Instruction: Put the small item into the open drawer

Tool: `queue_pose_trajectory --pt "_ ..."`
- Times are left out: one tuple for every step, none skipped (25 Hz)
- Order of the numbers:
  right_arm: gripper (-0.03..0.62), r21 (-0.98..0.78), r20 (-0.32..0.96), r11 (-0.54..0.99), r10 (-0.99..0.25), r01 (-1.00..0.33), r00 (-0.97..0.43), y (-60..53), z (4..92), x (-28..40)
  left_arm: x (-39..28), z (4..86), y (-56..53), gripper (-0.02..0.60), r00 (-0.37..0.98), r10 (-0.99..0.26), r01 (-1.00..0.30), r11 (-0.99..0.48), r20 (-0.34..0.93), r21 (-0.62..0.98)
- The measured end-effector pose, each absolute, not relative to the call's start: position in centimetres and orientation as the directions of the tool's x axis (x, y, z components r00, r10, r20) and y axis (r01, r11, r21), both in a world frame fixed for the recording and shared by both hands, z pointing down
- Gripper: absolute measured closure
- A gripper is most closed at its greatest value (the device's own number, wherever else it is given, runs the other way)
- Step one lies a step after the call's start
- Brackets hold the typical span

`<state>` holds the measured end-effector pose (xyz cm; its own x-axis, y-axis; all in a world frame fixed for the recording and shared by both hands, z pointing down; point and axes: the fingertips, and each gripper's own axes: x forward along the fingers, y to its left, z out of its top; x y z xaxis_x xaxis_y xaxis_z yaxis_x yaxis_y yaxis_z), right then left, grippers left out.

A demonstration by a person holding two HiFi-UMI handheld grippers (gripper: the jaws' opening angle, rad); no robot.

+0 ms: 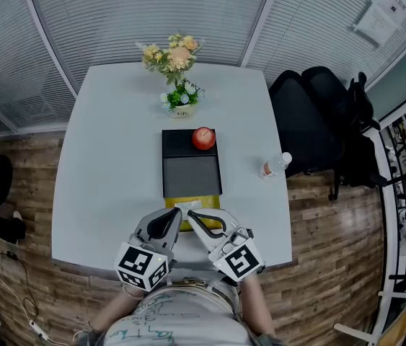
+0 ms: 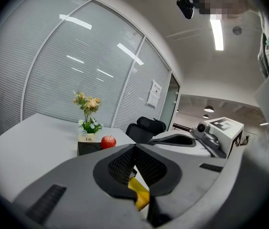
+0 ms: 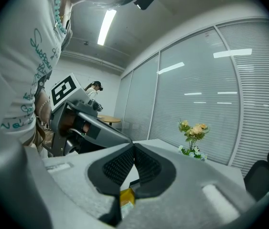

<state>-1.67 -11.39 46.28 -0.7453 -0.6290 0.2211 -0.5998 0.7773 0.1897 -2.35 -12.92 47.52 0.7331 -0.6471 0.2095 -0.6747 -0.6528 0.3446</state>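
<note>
**Claws shut at the near edge, apple on the far end of the box**

Both claws rest low in the head view, side by side at the near rim of the surface (image 1: 109, 171). The left claw (image 1: 175, 216) has its jaws together, the ribbed pads (image 2: 123, 165) meeting at the tip with nothing held. The right claw (image 1: 194, 216) is likewise closed and empty. In each gripper view a scrap of yellow shows through the gap beneath the pads.

That yellow is the yellow drawer (image 1: 203, 202), drawn out toward the bottom of the frame from a flat black box (image 1: 192, 168) at the middle of the white surface. The claw tips lie over its near part. A pale patch lies on it, too small to tell what it is.

On the box's far end, upper right of its top, sits the apple (image 1: 203, 138). It is red, round and glossy, with a short stem.

Right of the box a clear bottle (image 1: 275, 165) lies near the surface's edge. Beyond the box stands a small pot of flowers (image 1: 176, 58), peach and cream blooms above green leaves.

Wood-look floor (image 1: 29, 164) surrounds the surface. Black chairs (image 1: 318, 121) stand at the right, white blinds (image 1: 152, 20) curve across the top, and papers (image 1: 386, 9) hang at the upper right.
</note>
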Motion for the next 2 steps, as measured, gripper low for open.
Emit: queue_pose_trajectory --pt "0.591 0.188 0.222 0.778 -0.628 -0.599 -0.746 -11.44 46.29 -1.68 -2.33 47.49 -12.98 0.584 0.733 -0.647 -0.674 -0.653 0.21 0.345" --pt "0.592 0.187 0.223 0.779 -0.627 -0.599 -0.746 -11.49 46.29 -1.69 -2.32 47.46 -13.04 0.584 0.734 -0.646 -0.674 -0.653 0.21 0.345"
